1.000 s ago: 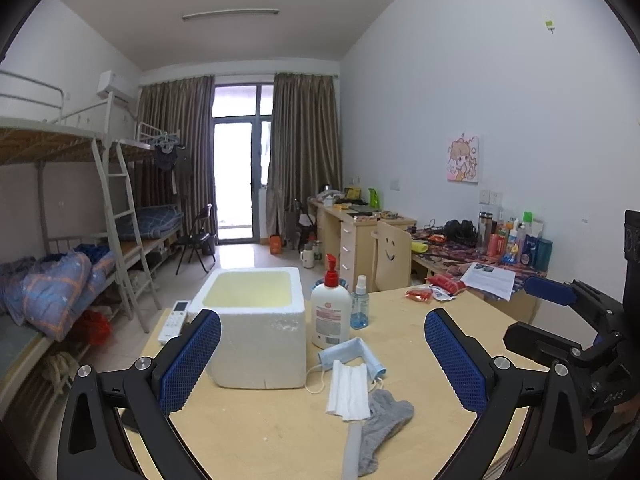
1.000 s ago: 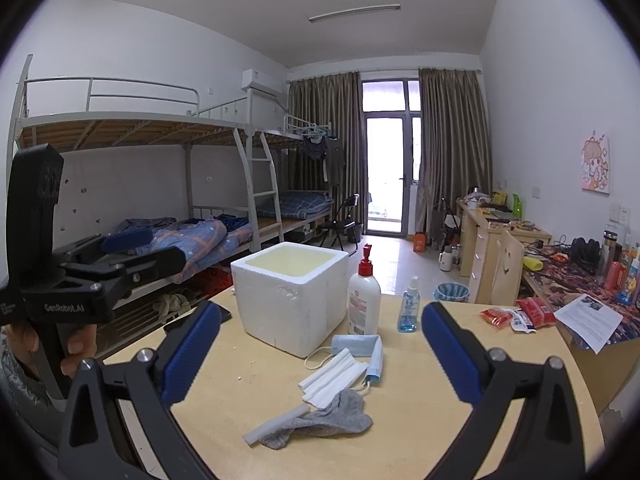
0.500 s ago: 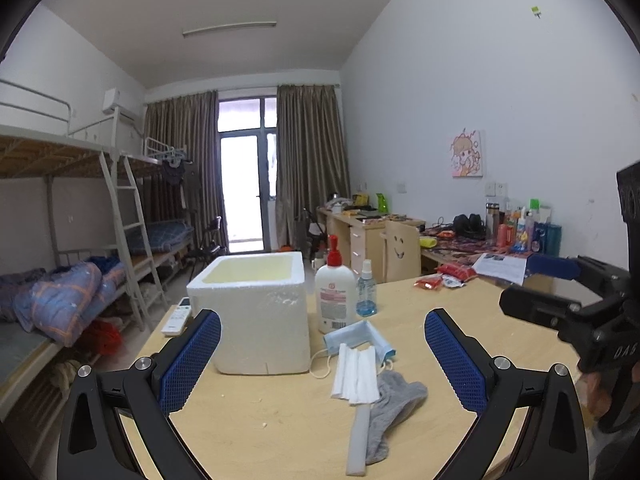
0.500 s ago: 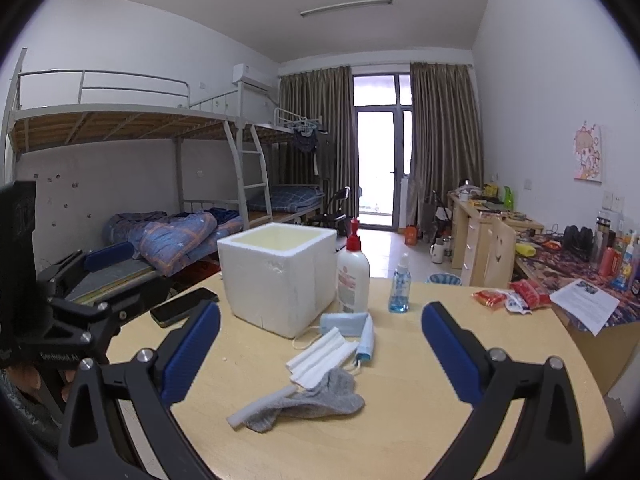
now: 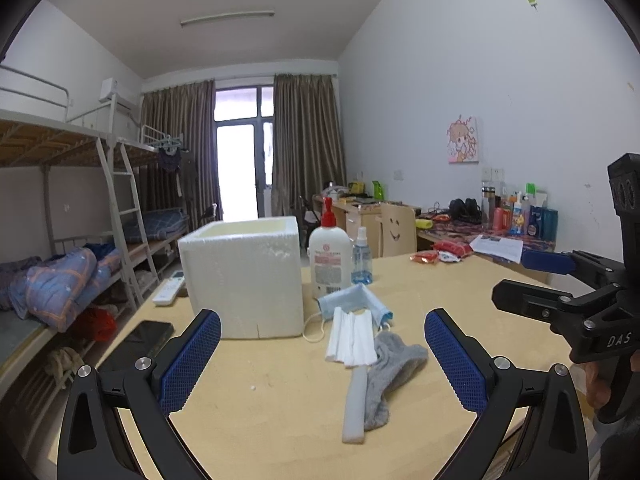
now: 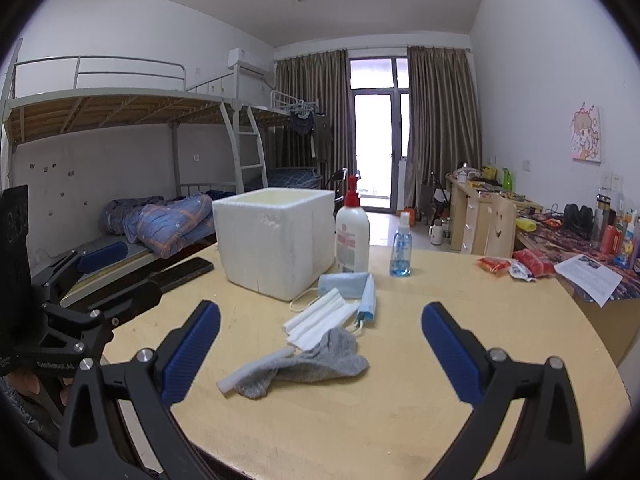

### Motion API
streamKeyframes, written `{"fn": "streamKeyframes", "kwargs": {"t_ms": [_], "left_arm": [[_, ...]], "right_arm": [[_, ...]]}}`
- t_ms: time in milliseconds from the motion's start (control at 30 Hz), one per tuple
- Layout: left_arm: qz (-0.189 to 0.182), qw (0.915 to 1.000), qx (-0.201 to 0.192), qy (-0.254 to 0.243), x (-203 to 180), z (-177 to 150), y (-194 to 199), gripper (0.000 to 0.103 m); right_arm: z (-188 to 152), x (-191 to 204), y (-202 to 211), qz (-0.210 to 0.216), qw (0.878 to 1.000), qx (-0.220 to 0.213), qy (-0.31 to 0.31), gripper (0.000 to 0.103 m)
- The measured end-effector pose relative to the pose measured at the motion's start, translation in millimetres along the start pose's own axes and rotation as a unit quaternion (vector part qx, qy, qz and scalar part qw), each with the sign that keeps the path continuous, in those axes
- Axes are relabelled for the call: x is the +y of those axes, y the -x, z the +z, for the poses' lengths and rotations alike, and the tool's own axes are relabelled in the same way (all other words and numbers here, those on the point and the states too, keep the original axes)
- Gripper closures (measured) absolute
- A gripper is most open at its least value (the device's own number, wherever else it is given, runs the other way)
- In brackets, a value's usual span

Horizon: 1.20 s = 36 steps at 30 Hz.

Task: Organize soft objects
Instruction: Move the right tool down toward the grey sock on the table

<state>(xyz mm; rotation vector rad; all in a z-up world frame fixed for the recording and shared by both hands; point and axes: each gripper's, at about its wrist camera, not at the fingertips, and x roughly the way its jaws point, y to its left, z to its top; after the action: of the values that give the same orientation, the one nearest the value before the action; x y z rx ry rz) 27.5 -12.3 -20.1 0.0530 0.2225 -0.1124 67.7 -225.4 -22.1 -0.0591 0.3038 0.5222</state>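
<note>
we are holding both grippers – left gripper (image 5: 322,354), right gripper (image 6: 320,346) – spread empty; the limp grey sock (image 6: 308,364) is risking dragging the white folded masks (image 6: 320,318) along.

A shared dormitory room is indicated by metal bunk beds (image 6: 120,128) with quilts (image 6: 168,220), cluttered desks (image 5: 480,236) and a curtained balcony door (image 6: 372,140).

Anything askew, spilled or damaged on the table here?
Nothing spilled. The grey sock lies crumpled, overlapping the white masks, with a blue mask beside the foam box. Both bottles stand upright.
</note>
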Motion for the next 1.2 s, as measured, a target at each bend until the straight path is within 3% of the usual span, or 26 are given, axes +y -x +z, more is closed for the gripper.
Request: {"fn": "streamKeyframes", "kwargs": {"t_ms": [500, 700, 1200], "left_arm": [[-0.02, 0.9981, 0.054, 0.022, 6, -16, -24, 0.001], [-0.019, 0.9982, 0.049, 0.028, 8, -16, -28, 0.001], [0.01, 0.9986, 0.049, 0.019, 15, -23, -50, 0.001]], "right_arm": [[-20, -9, -30, 0.016, 0.999, 0.048, -0.02, 0.001], [-19, -14, -39, 0.023, 0.998, 0.055, -0.033, 0.001], [-33, -5, -98, 0.04, 0.987, 0.147, -0.057, 0.001]]}}
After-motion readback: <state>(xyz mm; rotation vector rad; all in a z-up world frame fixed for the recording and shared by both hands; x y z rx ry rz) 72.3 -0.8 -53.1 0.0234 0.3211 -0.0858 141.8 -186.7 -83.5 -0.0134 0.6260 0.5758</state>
